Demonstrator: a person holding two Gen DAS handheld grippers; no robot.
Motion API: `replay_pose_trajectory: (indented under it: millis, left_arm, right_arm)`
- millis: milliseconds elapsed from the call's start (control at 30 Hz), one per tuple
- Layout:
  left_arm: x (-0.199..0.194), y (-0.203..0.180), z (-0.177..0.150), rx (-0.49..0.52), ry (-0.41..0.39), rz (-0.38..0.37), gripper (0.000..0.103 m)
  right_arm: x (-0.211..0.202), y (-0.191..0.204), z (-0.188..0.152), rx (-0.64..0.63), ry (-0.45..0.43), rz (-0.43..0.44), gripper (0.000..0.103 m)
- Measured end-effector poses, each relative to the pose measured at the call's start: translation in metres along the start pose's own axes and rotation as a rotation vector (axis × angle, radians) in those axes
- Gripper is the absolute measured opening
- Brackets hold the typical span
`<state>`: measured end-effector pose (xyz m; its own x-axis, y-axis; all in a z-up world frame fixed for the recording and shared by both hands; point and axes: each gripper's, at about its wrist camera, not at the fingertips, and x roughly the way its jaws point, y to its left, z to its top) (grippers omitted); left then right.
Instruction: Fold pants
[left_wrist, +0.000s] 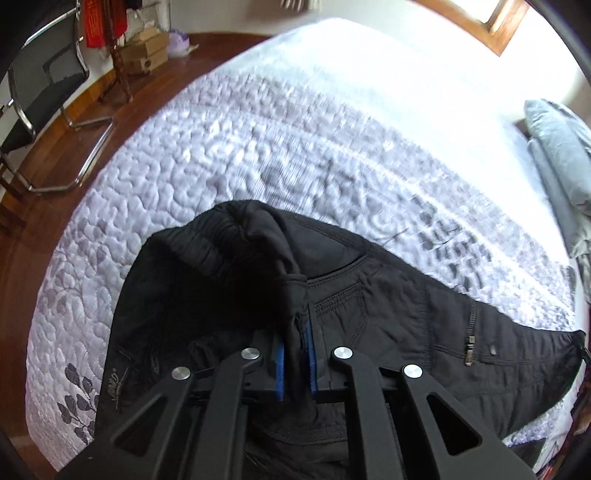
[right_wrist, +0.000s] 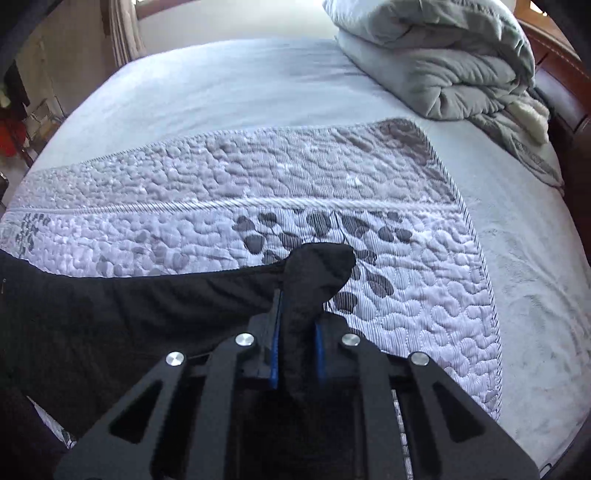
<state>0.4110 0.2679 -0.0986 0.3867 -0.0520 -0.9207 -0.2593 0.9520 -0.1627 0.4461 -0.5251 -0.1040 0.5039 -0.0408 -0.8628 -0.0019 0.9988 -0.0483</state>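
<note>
- We see the black pants (left_wrist: 369, 314) spread across the quilted bedspread (left_wrist: 221, 155) on the bed, with the waist end bunched up at our left and the rest running off to the right.
- In the left wrist view a stitched pocket seam and a small metal zipper pull (left_wrist: 470, 347) show on the flat part of the fabric; a pale logo sits near the lower left edge.
- Our left tool (left_wrist: 295, 363) is pinched narrow on a gathered ridge of the pants, the cloth standing up between the blue pads (left_wrist: 279, 369) and rising into a loose hood of fabric ahead of them.
- This tool points forward and slightly down over the garment, close above it.
- Our right tool (right_wrist: 297, 354) is likewise clamped on a fold of the pants (right_wrist: 147, 314), a dark rounded tip of cloth poking out beyond its blue pads (right_wrist: 274, 354).
- From that grip the fabric stretches away to the left across the bedspread (right_wrist: 258, 177); the right tool looks along the bed toward the headboard end.
- Further out, a folded grey duvet (right_wrist: 443, 62) lies on the pale sheet (right_wrist: 221, 81) beyond the bedspread's corner.
- Off the bed, in the left view, a black chair (left_wrist: 44, 88) with a chrome frame stands on the wooden floor (left_wrist: 74, 155), cardboard boxes (left_wrist: 144, 51) behind it.
</note>
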Motion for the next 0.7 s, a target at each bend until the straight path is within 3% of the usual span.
replay_pose_trajectory:
  millis: [167, 400, 700]
  left_arm:
    - [-0.056, 0.007, -0.024, 0.016, -0.141, -0.113, 0.009]
    - [-0.127, 0.037, -0.090, 0.044, -0.311, -0.227, 0.009]
    - [-0.145, 0.083, -0.172, -0.007, -0.358, -0.326, 0.010]
  right_arm:
    - [-0.064, -0.003, -0.022, 0.013, -0.190, 0.065, 0.013]
    - [-0.146, -0.016, -0.083, 0.038, -0.398, 0.109, 0.013]
    - [-0.197, -0.035, -0.184, 0.141, -0.443, 0.170, 0.013]
